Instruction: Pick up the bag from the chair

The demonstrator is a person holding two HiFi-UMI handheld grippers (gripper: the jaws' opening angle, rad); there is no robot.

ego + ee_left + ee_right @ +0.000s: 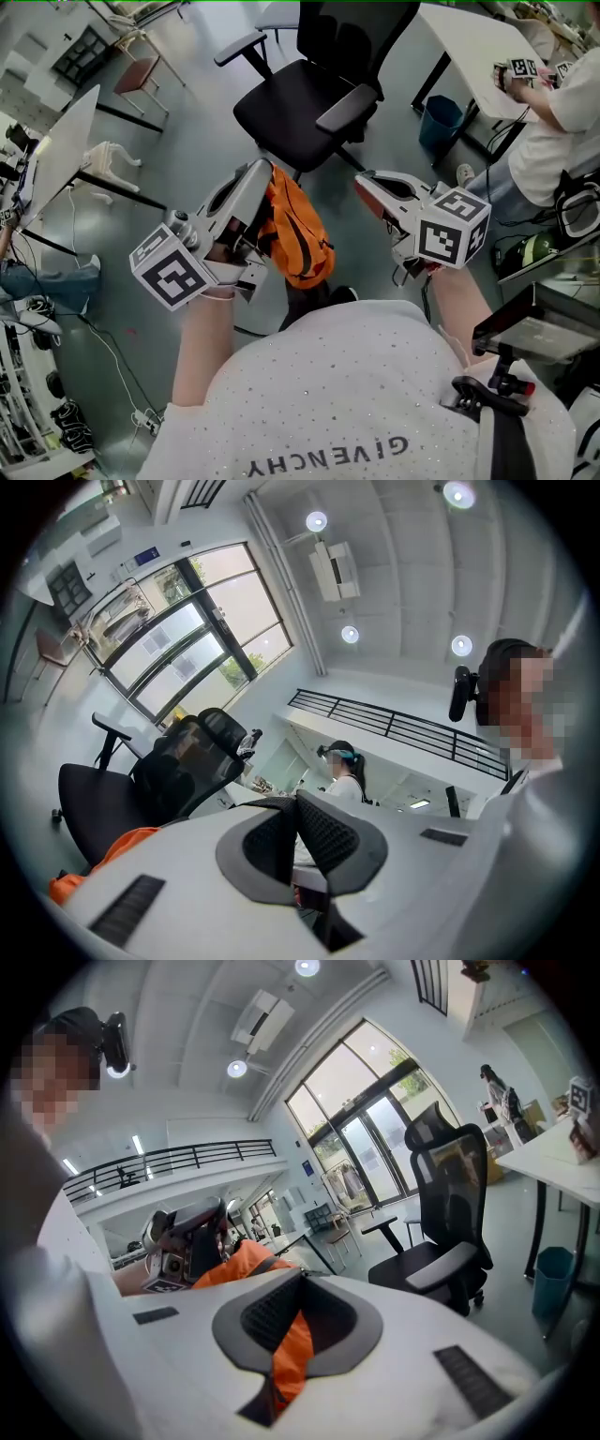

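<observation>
My left gripper [265, 176] is closed tight on the top of the orange bag [300, 234], which hangs clear of the black chair [286, 122] on its near side, while my right gripper [364, 184], closed on nothing, hovers just right of the bag.

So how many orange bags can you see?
1. The orange bag hangs from the left gripper, just in front of the black chair. More could be hidden outside these views.
</observation>
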